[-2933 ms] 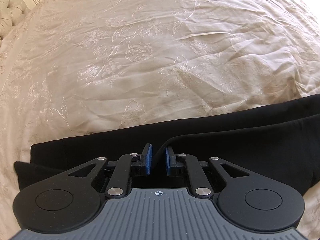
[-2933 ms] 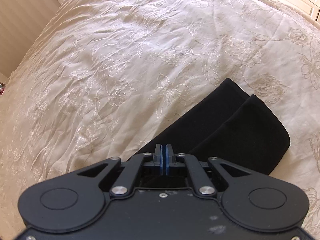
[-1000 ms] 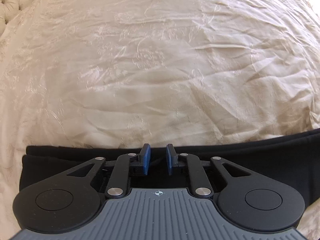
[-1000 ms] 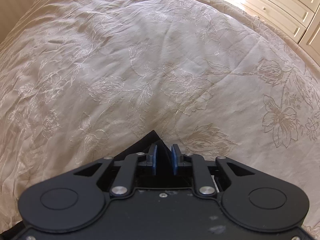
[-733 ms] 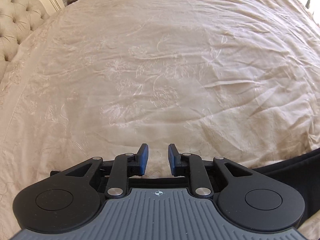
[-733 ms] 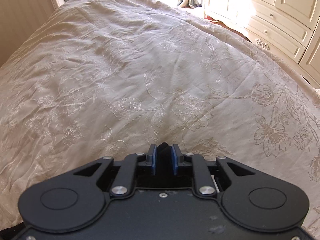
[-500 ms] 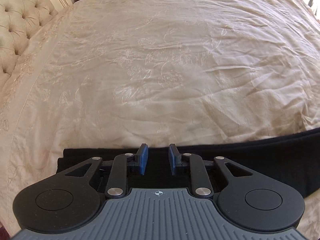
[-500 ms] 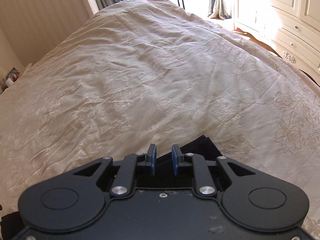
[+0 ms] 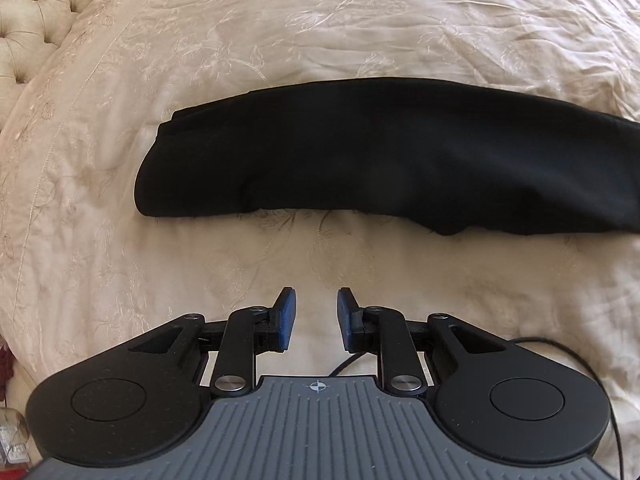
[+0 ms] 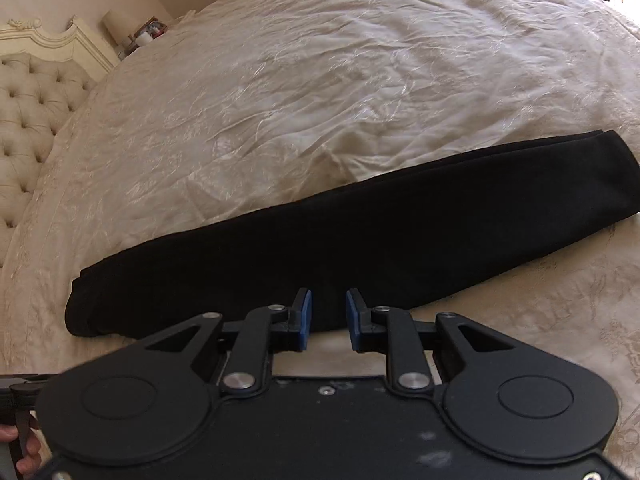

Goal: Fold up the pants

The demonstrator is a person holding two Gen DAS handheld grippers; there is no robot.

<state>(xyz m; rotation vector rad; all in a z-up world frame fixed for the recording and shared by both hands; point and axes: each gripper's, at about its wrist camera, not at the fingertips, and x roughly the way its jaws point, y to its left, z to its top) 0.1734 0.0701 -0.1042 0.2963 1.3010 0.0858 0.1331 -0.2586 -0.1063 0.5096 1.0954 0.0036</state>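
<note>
The black pants (image 9: pixel 380 152) lie folded lengthwise as one long band across the cream bedspread (image 9: pixel 360 20). In the left wrist view my left gripper (image 9: pixel 316 294) hovers on the near side of the pants, apart from them, open with only bedspread showing between its blue pads. In the right wrist view the pants (image 10: pixel 360 240) run from lower left to upper right. My right gripper (image 10: pixel 328 296) hangs over their near edge with its jaws opening, and no cloth is pinched between the pads.
A tufted headboard (image 10: pixel 28 112) stands at the left, with a bedside table and small items (image 10: pixel 140 34) behind it. A black cable (image 9: pixel 560 344) trails by the left gripper. A person's hand (image 10: pixel 24 456) shows at the lower left corner.
The right gripper let go of the black cloth it pinched. Both grippers drew back from the pants, which now lie in full view ahead of them.
</note>
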